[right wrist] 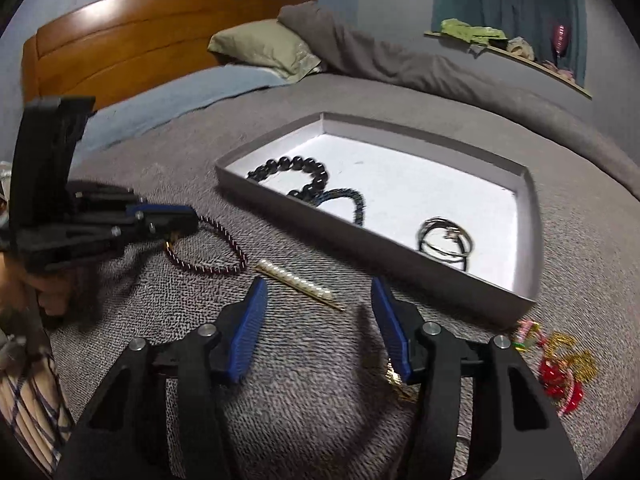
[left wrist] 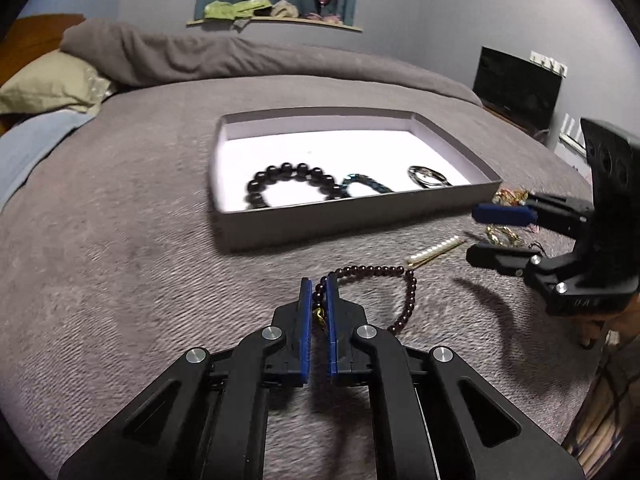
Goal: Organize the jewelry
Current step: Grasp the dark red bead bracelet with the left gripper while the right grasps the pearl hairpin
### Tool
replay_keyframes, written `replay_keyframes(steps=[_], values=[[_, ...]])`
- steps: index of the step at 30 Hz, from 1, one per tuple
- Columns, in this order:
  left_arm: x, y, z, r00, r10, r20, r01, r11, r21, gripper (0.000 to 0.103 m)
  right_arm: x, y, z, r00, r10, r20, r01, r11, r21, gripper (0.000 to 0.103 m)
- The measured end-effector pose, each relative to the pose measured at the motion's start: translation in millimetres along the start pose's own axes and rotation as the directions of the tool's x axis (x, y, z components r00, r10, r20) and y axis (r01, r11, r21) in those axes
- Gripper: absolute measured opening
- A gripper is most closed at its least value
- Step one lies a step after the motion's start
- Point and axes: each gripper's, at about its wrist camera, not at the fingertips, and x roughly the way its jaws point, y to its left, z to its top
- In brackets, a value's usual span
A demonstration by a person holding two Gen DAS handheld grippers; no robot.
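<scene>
A grey box (left wrist: 320, 222) (right wrist: 400, 258) lies on the bed. It holds a black bead bracelet (left wrist: 296, 182) (right wrist: 296, 172), a dark blue chain bracelet (left wrist: 366, 182) (right wrist: 352, 200) and silver rings (left wrist: 428, 176) (right wrist: 444, 240). My left gripper (left wrist: 319, 280) (right wrist: 192, 220) is shut on a dark red bead bracelet (left wrist: 400, 284) (right wrist: 216, 256) that lies on the blanket in front of the box. A pearl hair clip (left wrist: 434, 251) (right wrist: 298, 282) lies beside it. My right gripper (right wrist: 318, 284) (left wrist: 476, 232) is open and empty just above the blanket near the clip.
Gold and red trinkets (right wrist: 560, 364) (left wrist: 504, 236) lie on the grey blanket to the right of the box. A small gold piece (right wrist: 396, 378) lies by my right finger. Pillows (right wrist: 268, 48) and a wooden headboard (right wrist: 140, 36) are at the far end.
</scene>
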Motion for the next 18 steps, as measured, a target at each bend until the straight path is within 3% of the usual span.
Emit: replay_keyframes(steps=[6,9,12,14,18], values=[[-1,8,-5,1.0,-0.022,-0.016,0.021,0.999,-0.025,0.008,19,9,8,0.999,-0.005,-0.046,0.002,0.998,-0.067,0.048],[2,7,-6,0.999,-0.028,-0.026,0.027,0.999,-0.024,0.016,27,12,9,0.998,-0.004,-0.07,-0.003,0.995,-0.095,0.045],[8,9,-6,0.999,-0.029,-0.047,0.027,0.999,-0.036,0.021,31,15,7,0.996,0.006,-0.092,-0.017,0.993,-0.118,0.033],[11,11,-5,0.998,-0.037,-0.058,0.034,0.998,-0.054,0.023,31,17,6,0.995,0.013,-0.102,-0.026,0.991,-0.129,0.02],[19,12,-5,0.994,-0.058,-0.094,0.052,0.996,-0.068,0.023,28,23,3,0.994,0.025,-0.109,-0.04,0.989,-0.14,0.008]])
